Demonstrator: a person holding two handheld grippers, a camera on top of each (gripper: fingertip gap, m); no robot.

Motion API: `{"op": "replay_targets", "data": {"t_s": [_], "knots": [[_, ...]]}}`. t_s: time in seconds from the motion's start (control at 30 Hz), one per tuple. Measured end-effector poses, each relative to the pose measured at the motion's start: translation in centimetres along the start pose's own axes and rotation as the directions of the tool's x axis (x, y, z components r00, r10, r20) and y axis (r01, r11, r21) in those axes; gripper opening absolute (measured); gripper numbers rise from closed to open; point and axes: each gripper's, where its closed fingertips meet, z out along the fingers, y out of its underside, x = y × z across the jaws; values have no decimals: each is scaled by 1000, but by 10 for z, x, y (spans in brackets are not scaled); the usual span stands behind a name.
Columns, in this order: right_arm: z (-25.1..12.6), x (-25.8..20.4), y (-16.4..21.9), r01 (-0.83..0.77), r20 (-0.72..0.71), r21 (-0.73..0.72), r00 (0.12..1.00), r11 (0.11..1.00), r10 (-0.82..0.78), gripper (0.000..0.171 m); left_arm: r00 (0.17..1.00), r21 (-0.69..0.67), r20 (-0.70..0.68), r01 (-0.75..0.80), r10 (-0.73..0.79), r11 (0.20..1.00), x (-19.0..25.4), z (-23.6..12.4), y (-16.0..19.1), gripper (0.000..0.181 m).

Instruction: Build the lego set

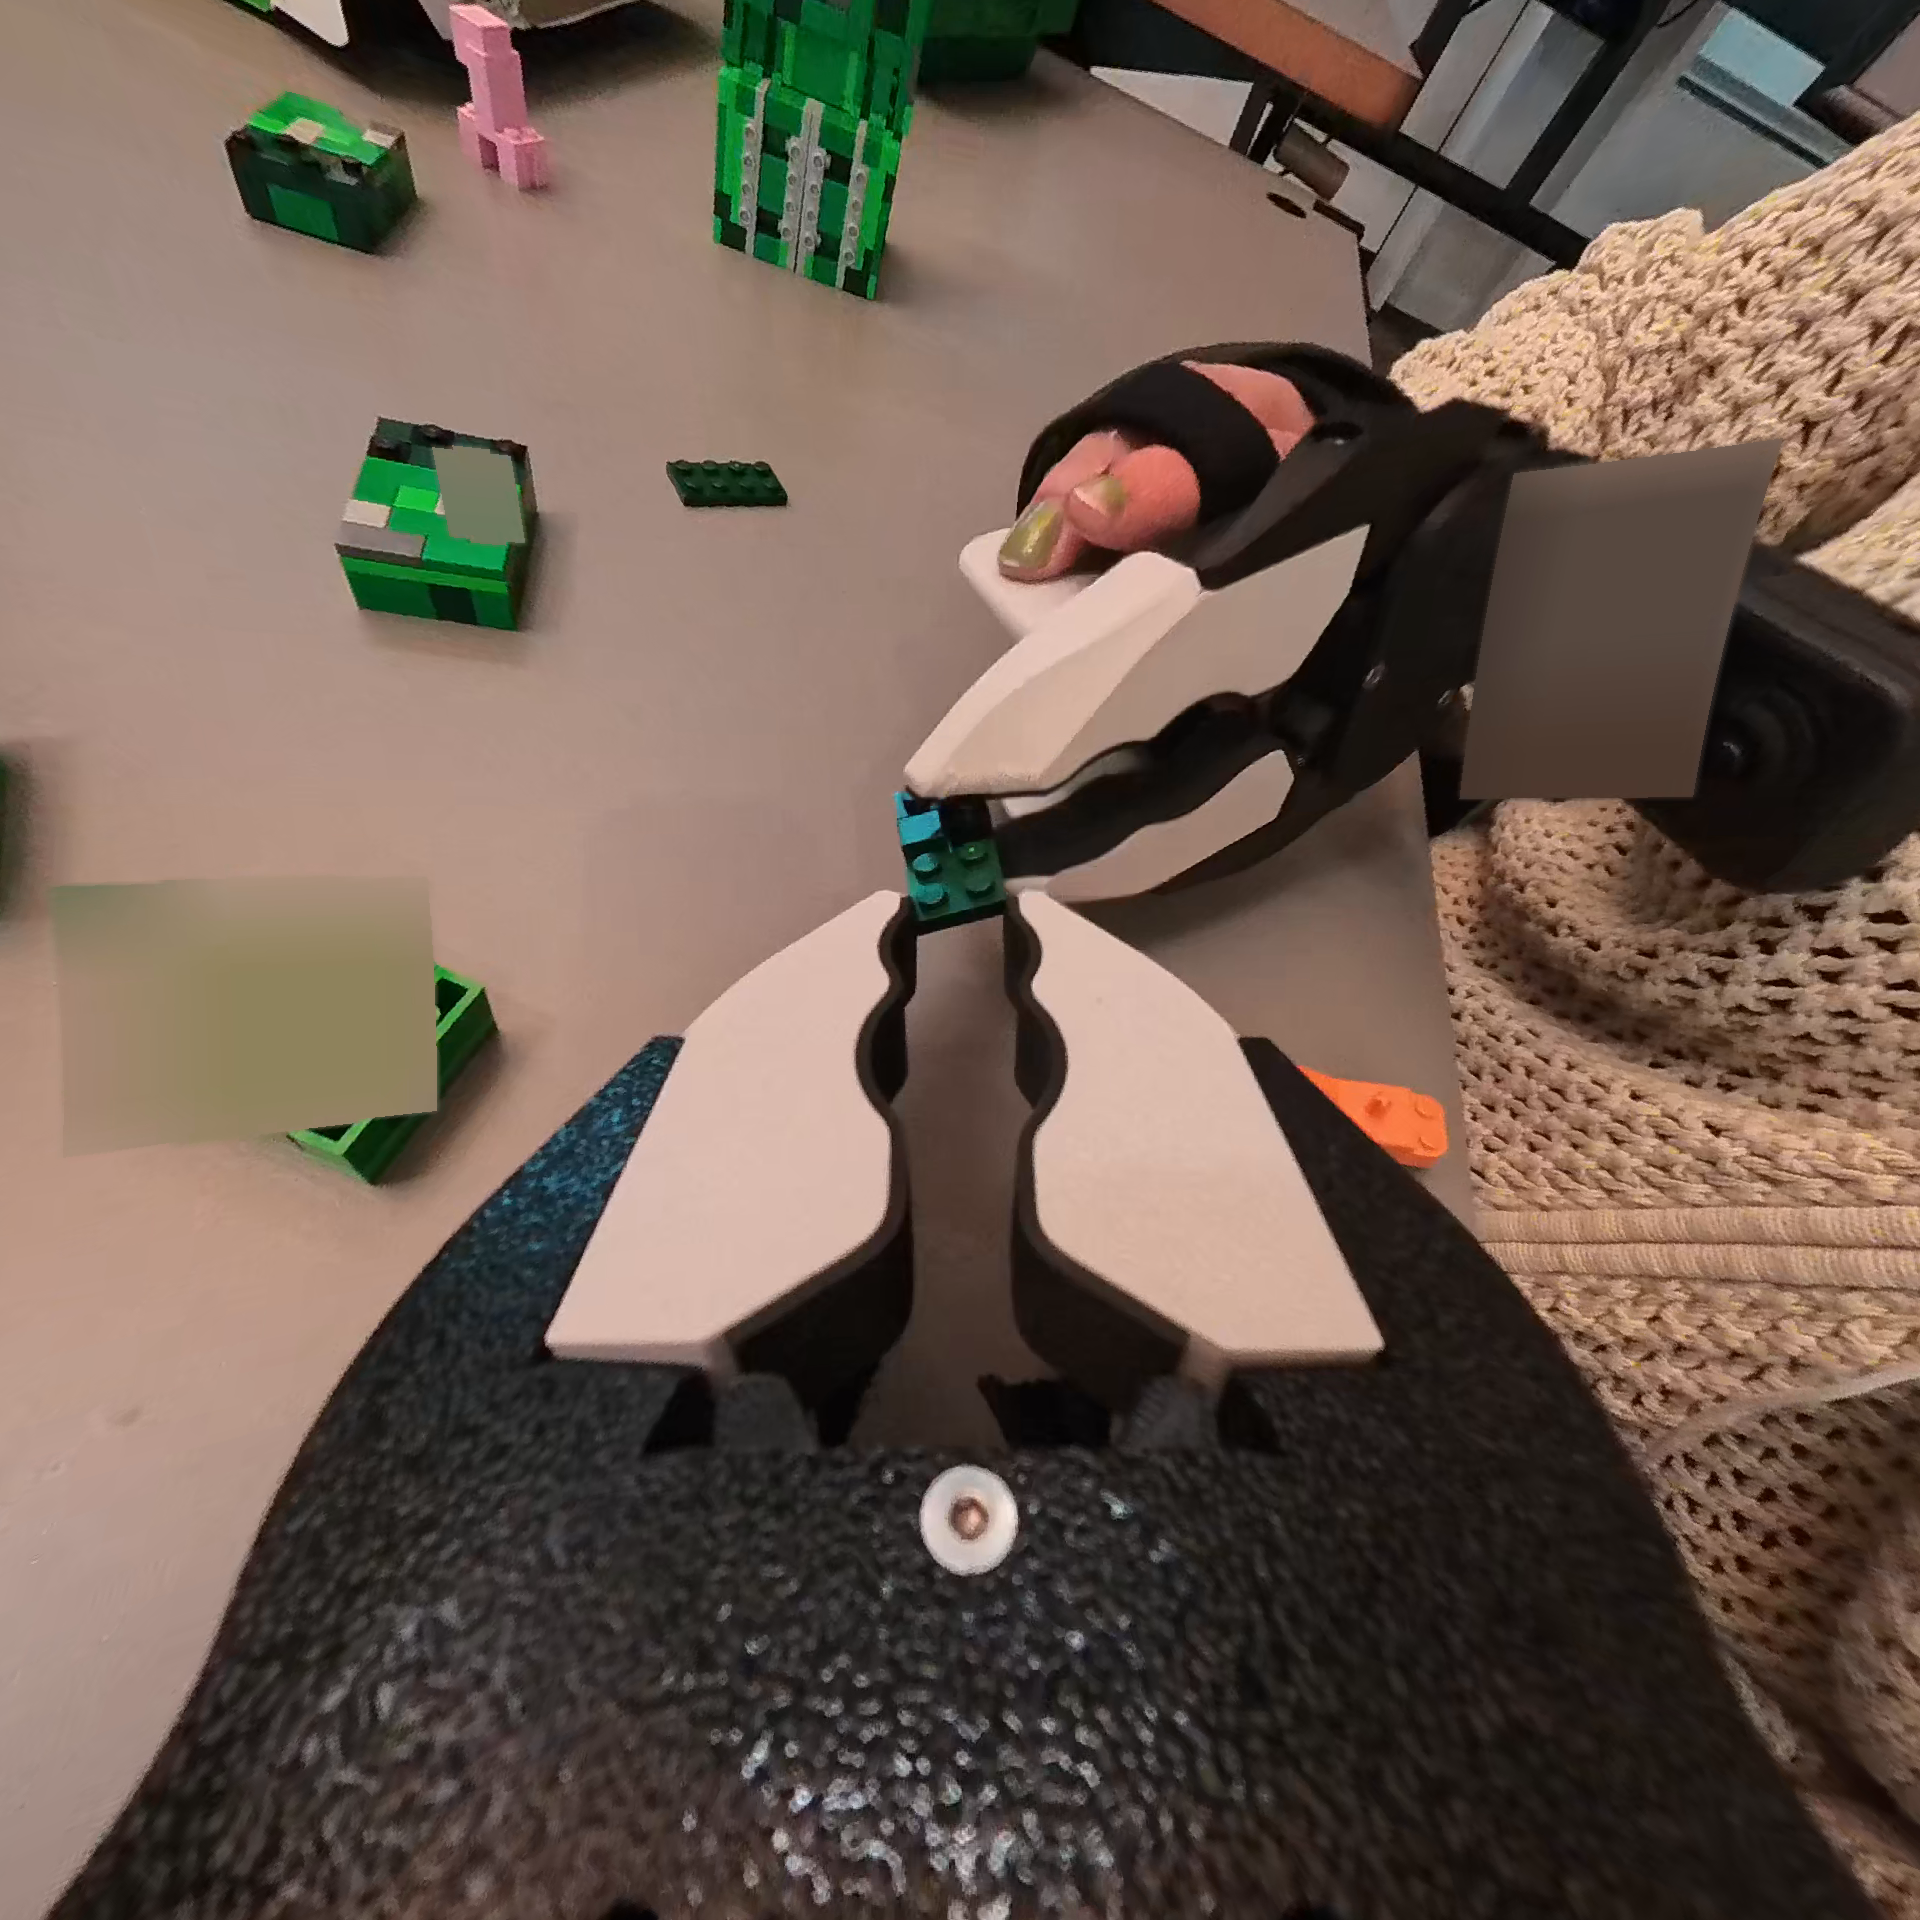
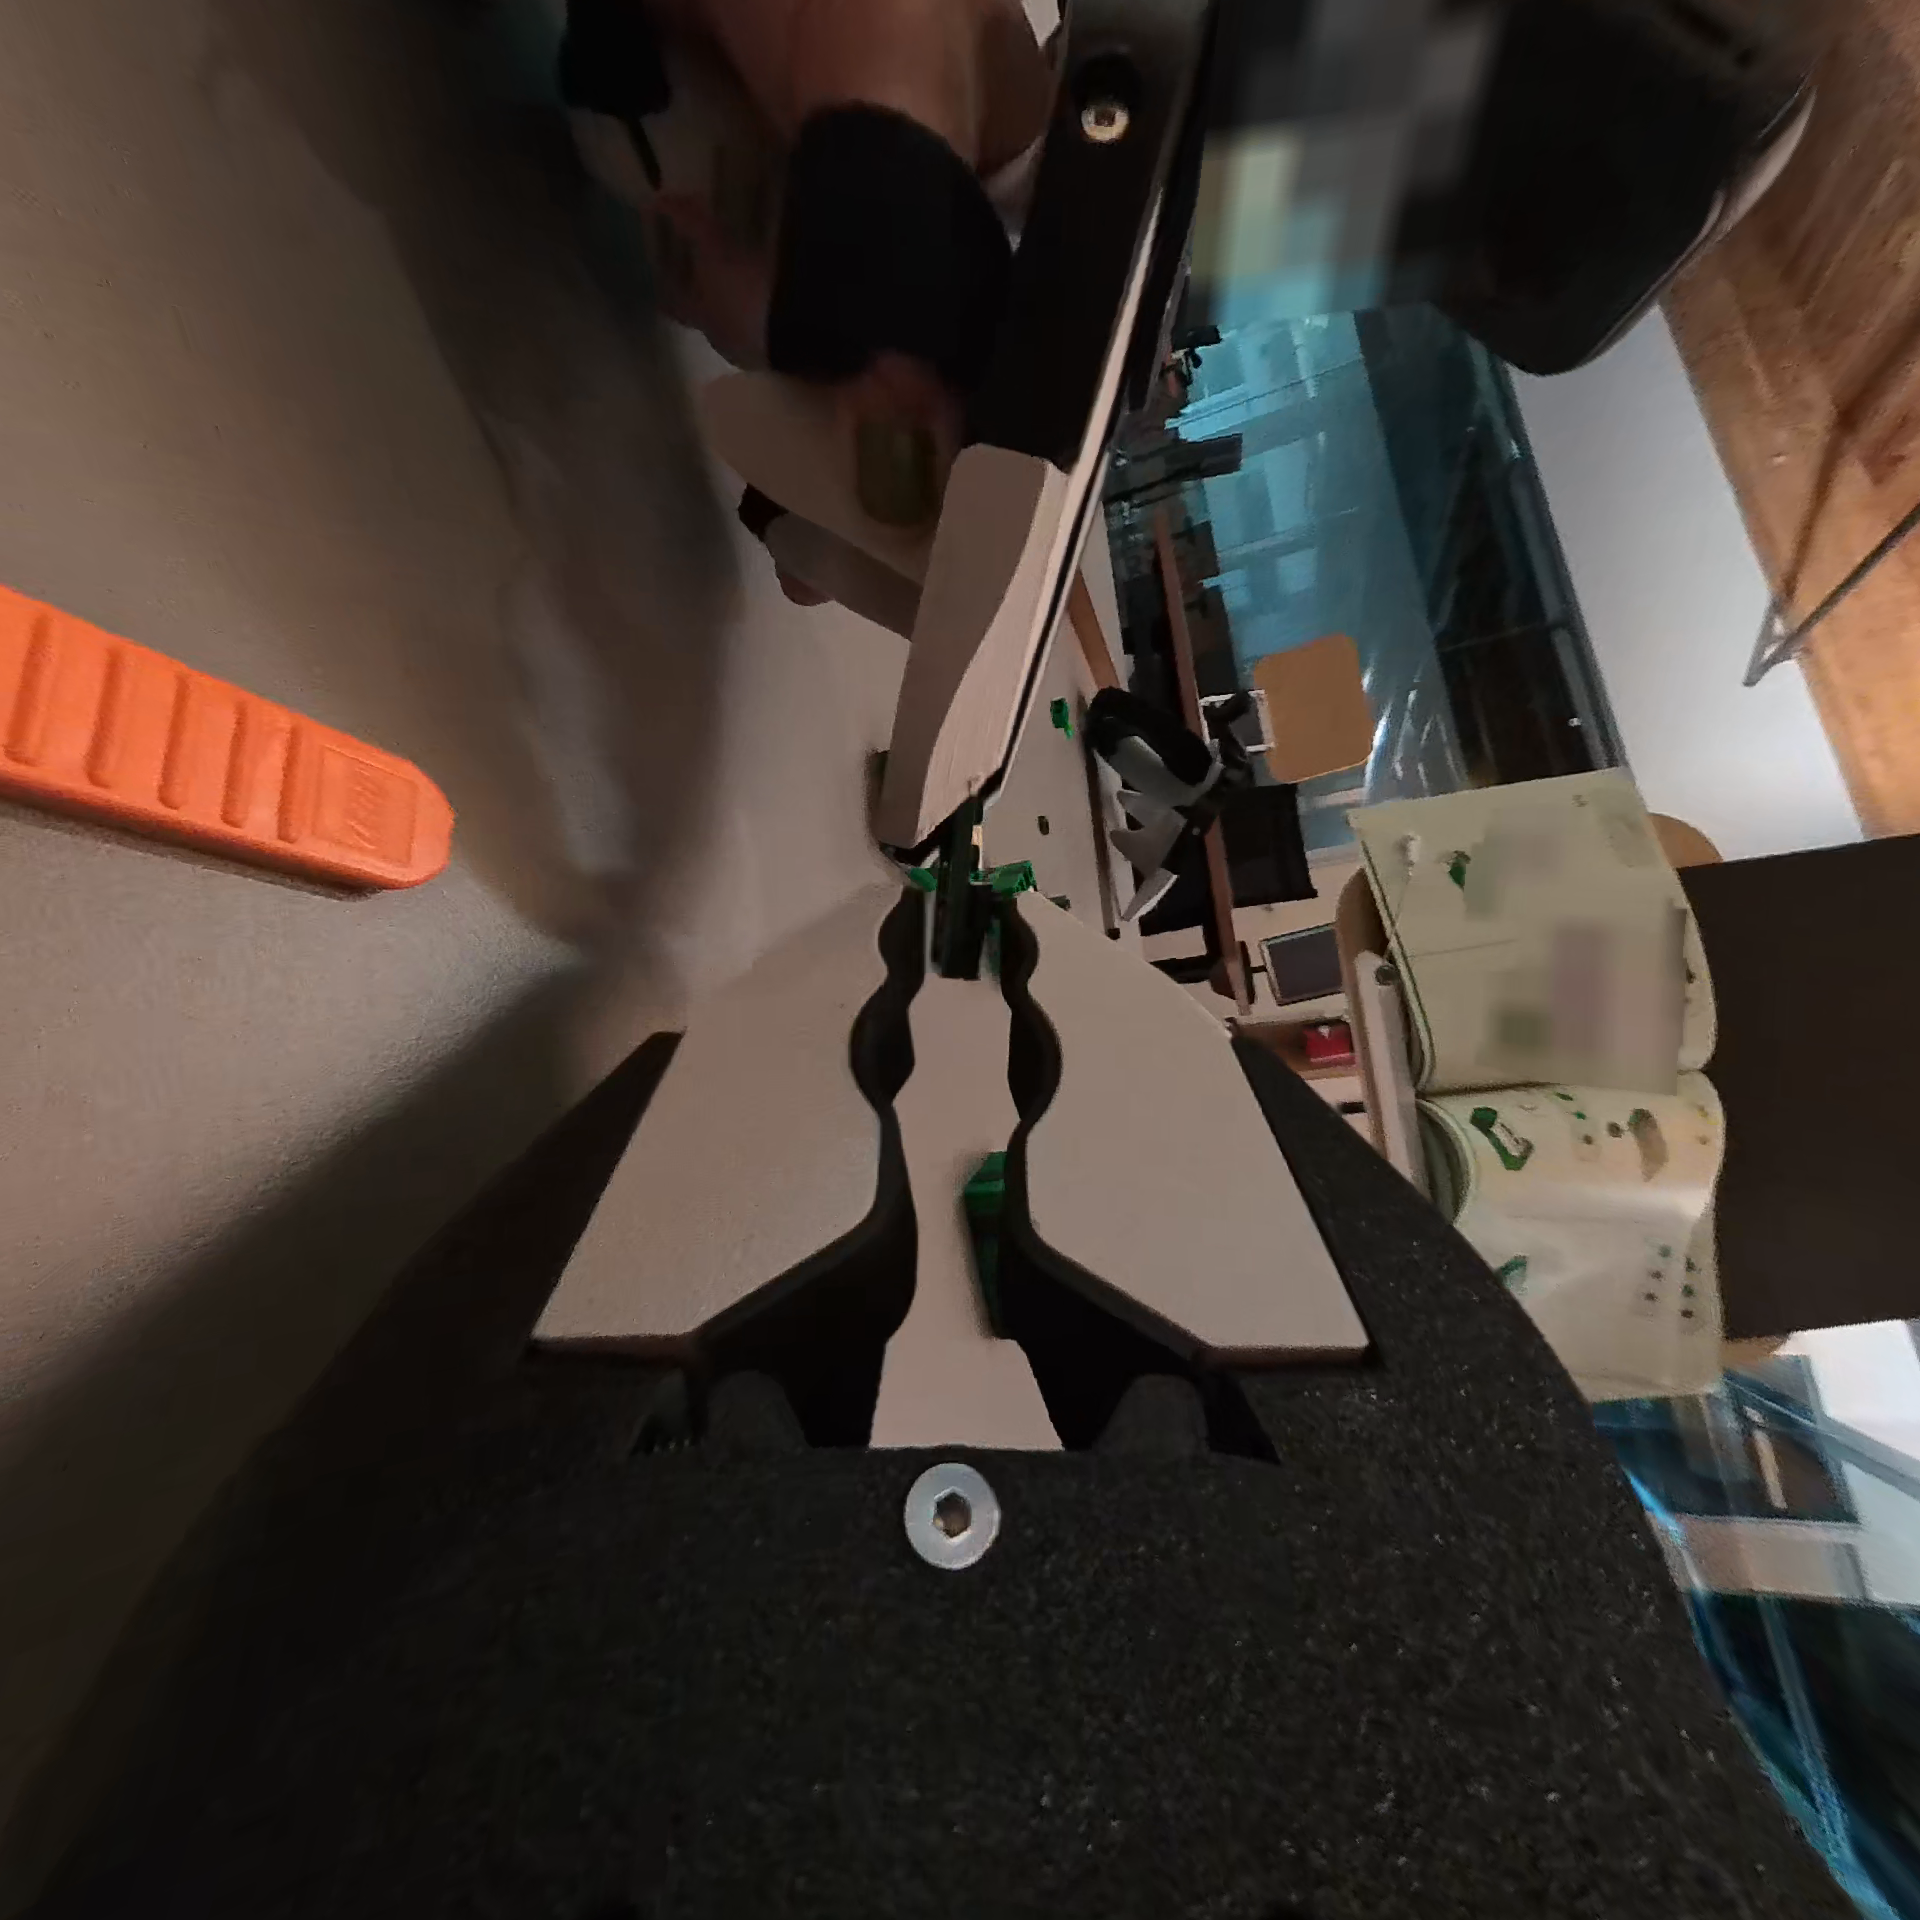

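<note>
My left gripper (image 1: 961, 909) is shut on a small dark green studded plate (image 1: 954, 875) and holds it above the grey table (image 1: 623, 727). A small blue piece (image 1: 920, 828) sits at the plate's far end. My right gripper (image 1: 961, 805) comes in from the right and is shut on that far end, by the blue piece. In the right wrist view my right gripper (image 2: 966, 914) pinches the dark plate (image 2: 956, 930) edge-on, and the left gripper (image 2: 914, 821) reaches it from above.
On the table stand a tall green tower (image 1: 810, 135), a pink figure (image 1: 499, 104), two green cubes (image 1: 322, 171) (image 1: 442, 525), a loose dark green plate (image 1: 727, 483) and an open green box (image 1: 416, 1081). An orange brick separator (image 1: 1382, 1117) (image 2: 208, 748) lies near. A knitted sleeve (image 1: 1662, 1039) fills the right.
</note>
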Motion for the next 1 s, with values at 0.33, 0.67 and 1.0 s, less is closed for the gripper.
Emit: {"op": "replay_targets", "data": {"t_s": [0.33, 0.67, 1.0], "knots": [[0, 0, 1, -2, 20, -12, 1000, 1000, 2, 9, 1000, -24, 15, -18, 18, 1000, 0, 2, 3, 16], [2, -4, 4, -175, 121, -26, 977, 984, 177, 8, 1000, -55, 29, -6, 8, 998, -3, 5, 6, 15], [-9, 2, 7, -280, 127, 42, 954, 959, 273, 39, 997, -7, 64, -47, 47, 999, -3, 0, 1, 15]]}}
